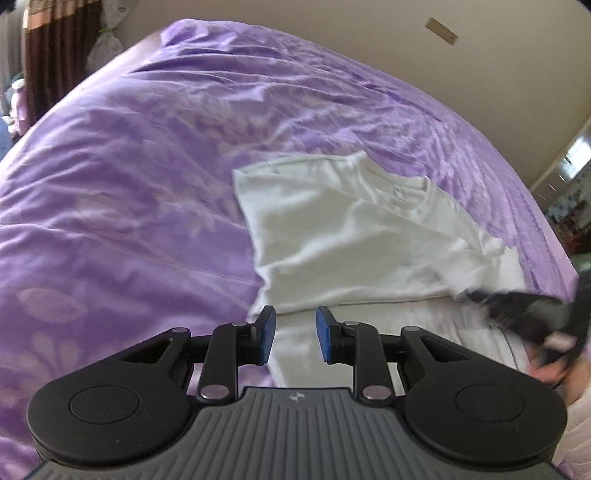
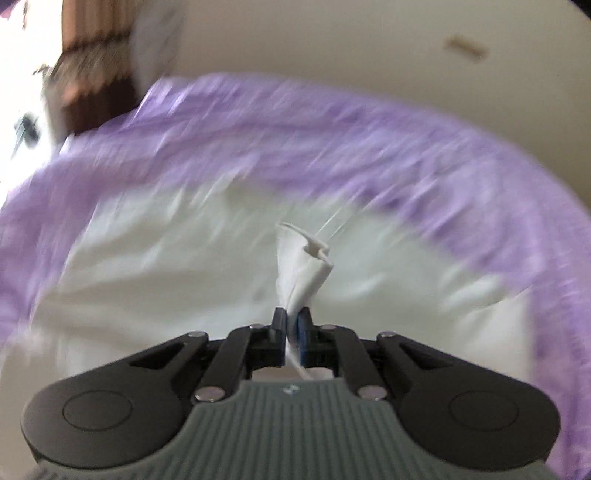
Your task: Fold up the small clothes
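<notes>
- Lying on a purple bedspread [image 1: 129, 177], a white shirt [image 1: 354, 236] sat toward the right and near part of the bed, its collar on the far right side and part of its cloth already folded over.
- The bedspread was wrinkled, with a paler leaf pattern, and covered the bed out to the far edge.
- The left tongs [image 1: 295, 328] hung over the near edge of the shirt, blue pads a modest gap apart, with nothing between them; only cloth lay below.
- Whether the left pads touched the cloth could not be told from that view.
- The right tongs [image 2: 291, 326] were clamped tight on a bunched fold of the shirt [image 2: 303, 266], which stood up from between the pads as a twisted white tuft, with more cloth trailing back between the fingers.
- In the right wrist view everything beyond the tongs was smeared by blur; the rest of the shirt spread white beneath and around the pinched tuft, with the purple bedspread [image 2: 406, 140] arcing behind it.
- In the left wrist view the right tongs [image 1: 480, 299] showed as a dark blurred shape at the right edge of the shirt, with a blurred hand [image 1: 550, 365] behind them.
- A plain beige wall [image 1: 369, 44] rose beyond the bed, with a small tan strip [image 1: 441, 31] on it.
- A brown curtain [image 1: 55, 55] hung at the far left.
</notes>
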The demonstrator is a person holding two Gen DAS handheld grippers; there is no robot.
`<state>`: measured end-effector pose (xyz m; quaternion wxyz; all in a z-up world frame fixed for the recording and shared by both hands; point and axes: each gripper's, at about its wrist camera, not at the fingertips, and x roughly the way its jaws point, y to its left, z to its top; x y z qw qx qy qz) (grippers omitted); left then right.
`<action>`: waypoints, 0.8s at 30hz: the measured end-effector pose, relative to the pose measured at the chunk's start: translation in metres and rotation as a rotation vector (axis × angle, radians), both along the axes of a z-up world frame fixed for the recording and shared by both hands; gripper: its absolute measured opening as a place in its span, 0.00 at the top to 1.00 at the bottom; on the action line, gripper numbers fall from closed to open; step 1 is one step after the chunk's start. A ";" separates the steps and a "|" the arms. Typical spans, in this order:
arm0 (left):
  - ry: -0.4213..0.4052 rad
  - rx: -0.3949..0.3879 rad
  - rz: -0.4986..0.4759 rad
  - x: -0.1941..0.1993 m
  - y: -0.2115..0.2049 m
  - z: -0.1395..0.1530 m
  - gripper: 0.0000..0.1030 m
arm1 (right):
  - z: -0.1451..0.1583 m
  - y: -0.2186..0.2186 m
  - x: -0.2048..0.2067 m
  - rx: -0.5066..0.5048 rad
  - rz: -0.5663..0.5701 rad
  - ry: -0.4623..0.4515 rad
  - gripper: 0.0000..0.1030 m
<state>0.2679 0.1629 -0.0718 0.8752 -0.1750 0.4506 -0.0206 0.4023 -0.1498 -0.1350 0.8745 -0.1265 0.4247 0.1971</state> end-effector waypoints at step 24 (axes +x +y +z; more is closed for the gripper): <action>0.090 -0.285 -0.140 0.120 -0.137 -0.097 0.55 | 0.015 -0.144 0.002 0.127 -0.169 0.114 0.63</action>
